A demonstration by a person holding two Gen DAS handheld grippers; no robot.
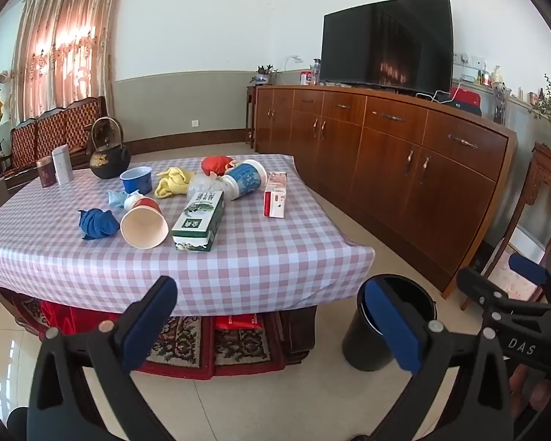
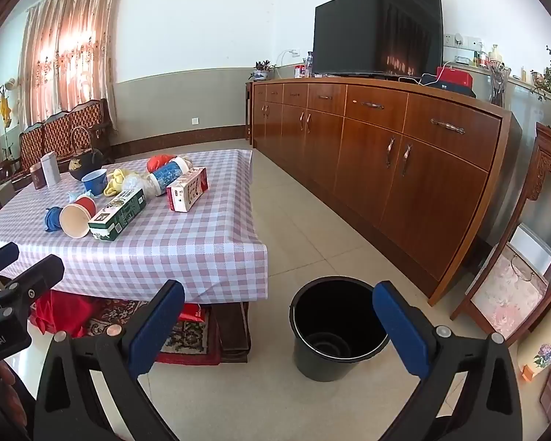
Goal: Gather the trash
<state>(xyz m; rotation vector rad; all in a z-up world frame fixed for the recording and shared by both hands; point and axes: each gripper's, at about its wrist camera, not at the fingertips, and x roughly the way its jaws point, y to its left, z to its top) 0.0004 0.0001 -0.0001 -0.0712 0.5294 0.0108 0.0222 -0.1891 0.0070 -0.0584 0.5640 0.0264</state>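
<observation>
On the checked tablecloth [image 1: 238,257] lies the trash: a red paper cup [image 1: 143,225] on its side, a green carton [image 1: 199,221], a white-and-red carton [image 1: 275,198], a blue printed cup [image 1: 247,180] and some crumpled wrappers. The black bucket [image 2: 336,325] stands on the floor just beside the table corner, empty.

The left gripper [image 1: 272,325] is spread wide and holds nothing; the right gripper [image 2: 279,325] is equally wide and empty.

From the left gripper, the green carton lies at about 11 o'clock, with its long axis running away toward 1 o'clock. From the right gripper the same carton lies at 10 o'clock, and the bucket is almost straight ahead at 12. I judge the left hand is nearer to the trash, the right nearer to the bucket.
</observation>
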